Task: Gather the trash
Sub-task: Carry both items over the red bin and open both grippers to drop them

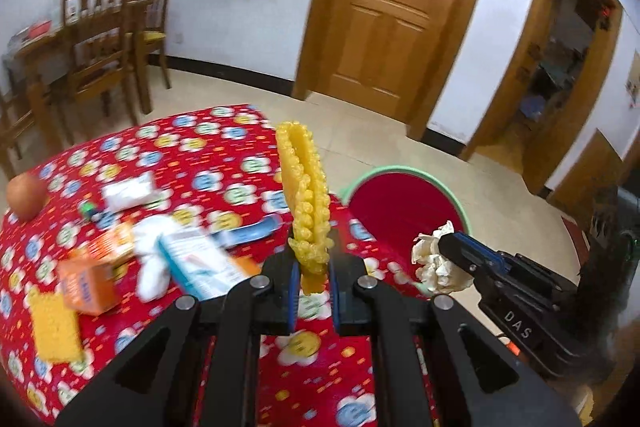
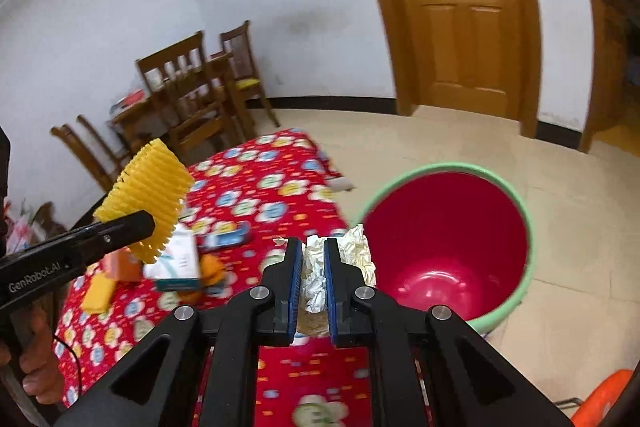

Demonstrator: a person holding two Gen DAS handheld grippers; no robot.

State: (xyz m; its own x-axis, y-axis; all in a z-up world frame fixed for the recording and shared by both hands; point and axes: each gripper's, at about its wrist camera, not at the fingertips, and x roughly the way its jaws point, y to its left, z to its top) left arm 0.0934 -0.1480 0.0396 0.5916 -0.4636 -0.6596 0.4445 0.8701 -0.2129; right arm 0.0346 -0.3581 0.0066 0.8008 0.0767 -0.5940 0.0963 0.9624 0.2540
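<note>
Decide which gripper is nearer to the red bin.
Right. The right gripper, clutching crumpled paper, is beside the red bin; the left gripper with yellow wrap sits farther over the table.

The bin (image 2: 448, 243) stands on the floor just past the table's right edge, its wide mouth open and its red inside bare. Bare tiled floor (image 2: 560, 211) lies around it toward the shut door (image 2: 460, 11). On the tablecloth (image 1: 224, 147), boxes, a white packet and an orange (image 1: 25, 195) crowd the left part; the stretch nearest the bin holds nothing. Wooden chairs (image 1: 104, 39) stand well behind the table.
</note>
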